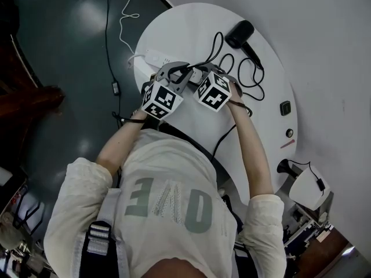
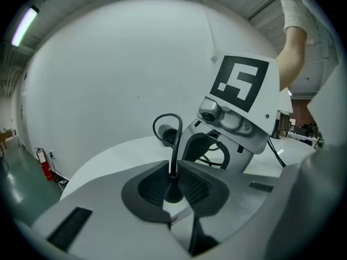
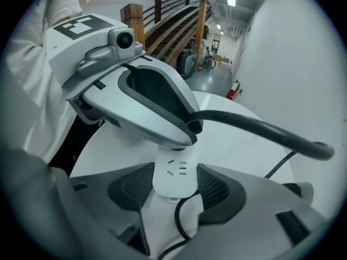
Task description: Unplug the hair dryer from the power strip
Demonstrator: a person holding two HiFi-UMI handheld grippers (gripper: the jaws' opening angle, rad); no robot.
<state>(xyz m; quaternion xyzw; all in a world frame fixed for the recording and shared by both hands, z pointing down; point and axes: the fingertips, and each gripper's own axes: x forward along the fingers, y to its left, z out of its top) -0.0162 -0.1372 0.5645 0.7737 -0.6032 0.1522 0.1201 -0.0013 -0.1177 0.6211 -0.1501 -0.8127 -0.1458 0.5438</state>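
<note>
along the left edge of the round white bench lies the white power strip, with both grippers crowded over its near end. the black hair dryer lies well apart from it, toward the far edge, and its cord loops across the bench back to the strip.

the left gripper has its jaws drawn narrow, their ribbed pads pressed on the neck of the black plug, from which the cord rises in a loop. the right gripper has its jaws set wide, one pad on each long side of the strip's end, pinning it to the bench.

the step in hand looks like the pull itself: grip made, strip braced. the next move calls for drawing the plug straight out along its pins, away from the socket face, while the right gripper holds the strip down so it does not lift or slide with the plug.

the left gripper's body hides the plug's pins and the socket from every view, so i cannot tell whether the plug is still seated or already free. the strip's far end is cut off in the right gripper view.
</note>
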